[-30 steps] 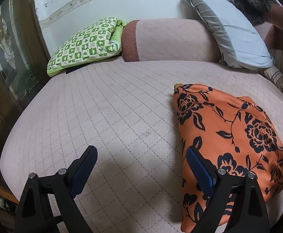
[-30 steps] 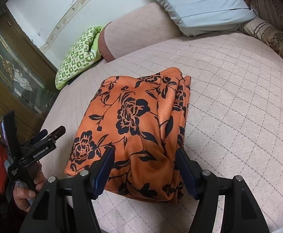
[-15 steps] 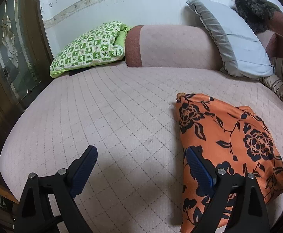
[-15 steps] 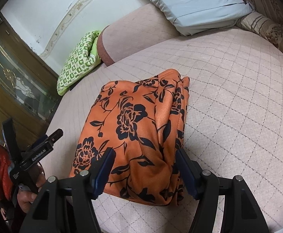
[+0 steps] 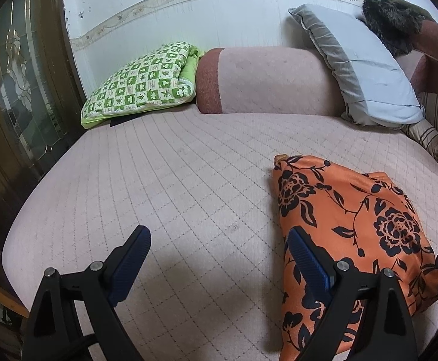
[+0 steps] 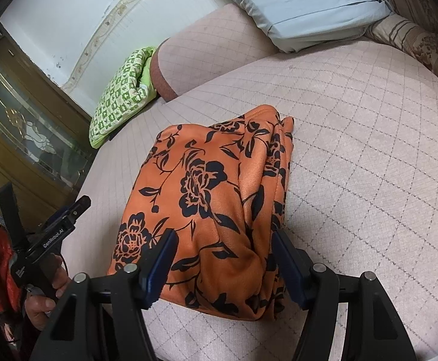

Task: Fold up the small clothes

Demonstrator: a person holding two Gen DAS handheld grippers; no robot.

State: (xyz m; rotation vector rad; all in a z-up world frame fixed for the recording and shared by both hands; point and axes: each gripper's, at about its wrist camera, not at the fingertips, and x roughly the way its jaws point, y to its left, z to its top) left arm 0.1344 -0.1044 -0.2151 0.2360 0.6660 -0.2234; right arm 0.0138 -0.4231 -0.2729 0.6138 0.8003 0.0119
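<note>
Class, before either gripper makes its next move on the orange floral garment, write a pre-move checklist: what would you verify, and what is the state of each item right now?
1. Left gripper open and holding nothing: ok; only bedcover lies between its fingers.
2. Right gripper open: ok; the jaws stand wide, astride the near edge of the orange floral garment.
3. Right gripper free of the cloth: cannot tell; its fingers overlap the fabric in view.
4. Garment folded into a compact bundle: ok, though layered edges bunch along its right side.
5. Garment fully supported on the bed: ok.
6. Green checked pillow and grey pillow away from the garment: ok.
</note>
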